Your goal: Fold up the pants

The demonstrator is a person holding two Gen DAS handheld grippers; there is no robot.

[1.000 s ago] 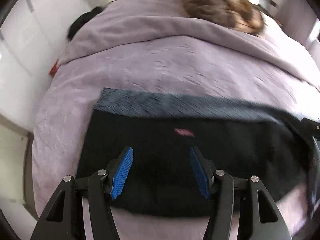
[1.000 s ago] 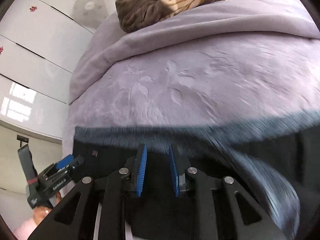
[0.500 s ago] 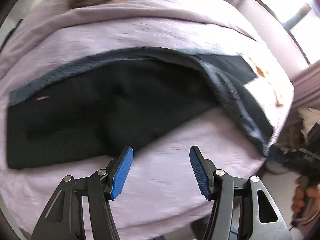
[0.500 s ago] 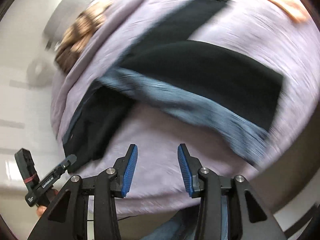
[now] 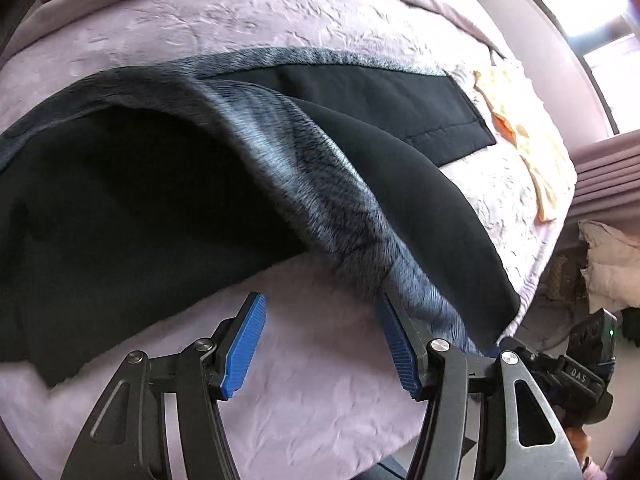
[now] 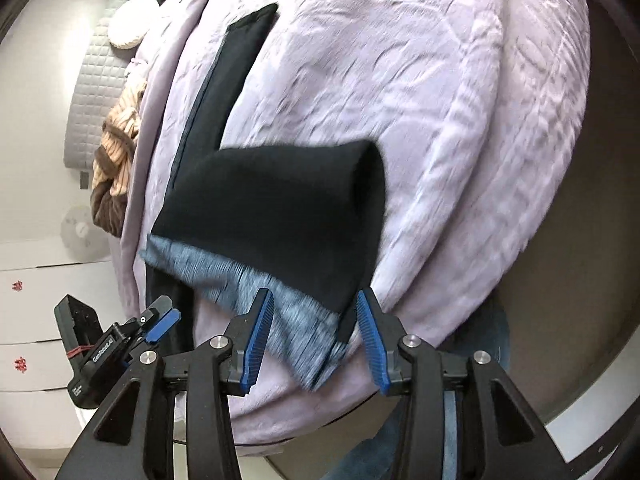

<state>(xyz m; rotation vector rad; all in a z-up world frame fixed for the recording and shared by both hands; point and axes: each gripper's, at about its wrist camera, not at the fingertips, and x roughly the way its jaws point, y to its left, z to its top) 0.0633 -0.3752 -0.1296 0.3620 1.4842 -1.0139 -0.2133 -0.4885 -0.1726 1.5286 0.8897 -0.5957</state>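
Pants [image 5: 132, 216]: on bed [image 5: 320, 408], partly folded, long axis across both fingers. Hem just ahead of right gripper [image 6: 316, 336], nearer. Left gripper [image 5: 320, 344] & right: wide open, empty.

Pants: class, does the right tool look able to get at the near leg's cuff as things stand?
Probably yes: the right tool is open, and the pants cuff lies between its fingers with nothing in the way.

Daylight pours in from the window [image 5: 580, 4], blown out white; the fisheye edges curve darkly, and the pants [image 6: 276, 216] hem smears with blur.
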